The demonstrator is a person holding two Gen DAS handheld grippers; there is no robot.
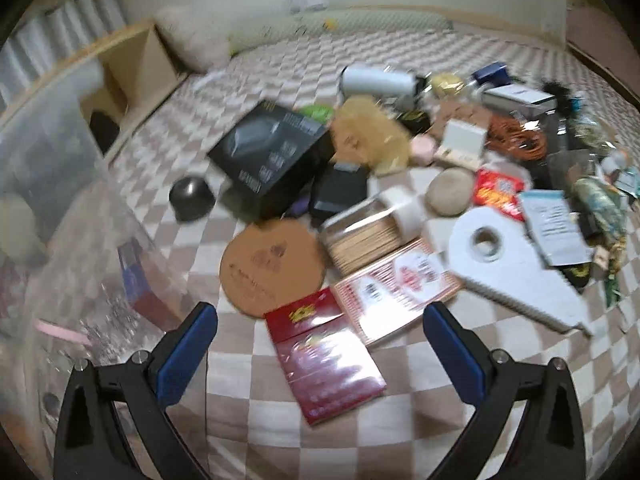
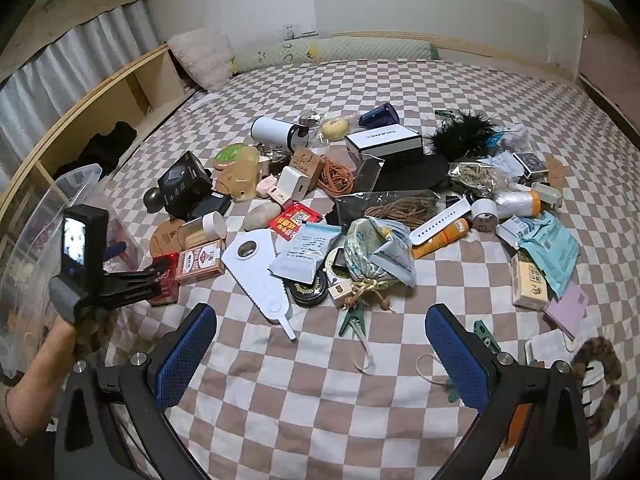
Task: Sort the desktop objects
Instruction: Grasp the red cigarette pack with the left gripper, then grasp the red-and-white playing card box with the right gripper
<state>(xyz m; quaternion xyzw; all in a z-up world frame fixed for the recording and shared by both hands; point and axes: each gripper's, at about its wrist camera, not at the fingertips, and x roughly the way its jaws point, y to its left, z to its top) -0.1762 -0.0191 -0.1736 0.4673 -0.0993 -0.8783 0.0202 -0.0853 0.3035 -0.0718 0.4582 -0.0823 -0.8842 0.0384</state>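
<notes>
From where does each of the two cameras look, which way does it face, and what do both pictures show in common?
Left wrist: sits on the left gripper, low over the checkered bed cover, facing the red card pack; its own open blue-padded fingers show.
Right wrist: sits on the right gripper, higher and further back, facing the whole pile; its open fingers, the person's left hand and the left gripper show.
Shared: red card pack, white serrated tool.

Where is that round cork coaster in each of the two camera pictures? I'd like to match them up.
Left wrist view: the cork coaster lies low and centre-left, just beyond the open left gripper.
Right wrist view: the coaster sits far left at mid-height, partly hidden behind the toothpick jar.
Shared landmark: the black box lies just beyond it in both views.
</notes>
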